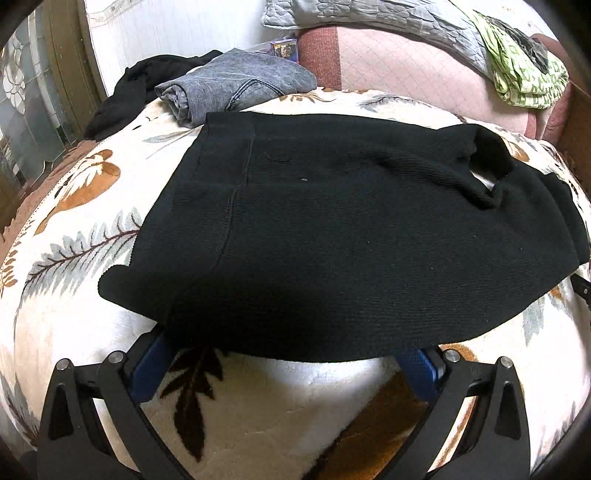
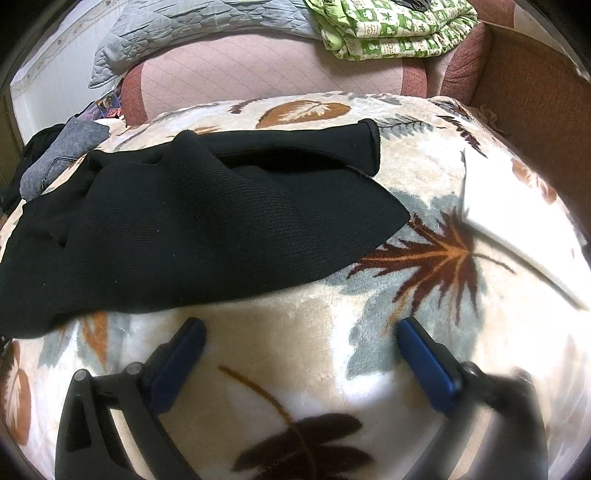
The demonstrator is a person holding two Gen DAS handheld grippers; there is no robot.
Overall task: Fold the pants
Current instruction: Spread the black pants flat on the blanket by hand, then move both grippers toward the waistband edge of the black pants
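Note:
Black knit pants point(image 1: 332, 229) lie folded flat on a leaf-patterned blanket point(image 1: 74, 236); they also show in the right wrist view point(image 2: 177, 236), with one leg end point(image 2: 354, 147) sticking out at the back. My left gripper point(image 1: 288, 350) is open, its blue fingertips hidden under the pants' near edge. My right gripper point(image 2: 301, 325) is open and empty, on the blanket point(image 2: 303, 354) just in front of the pants' near right edge, not touching them.
Folded grey jeans point(image 1: 236, 88) and a black garment point(image 1: 125, 92) lie at the back left. A pink cushion point(image 2: 273, 70), grey quilt point(image 2: 192, 26) and green patterned bedding point(image 2: 391, 29) lie behind. A white flat object point(image 2: 517, 232) lies at right.

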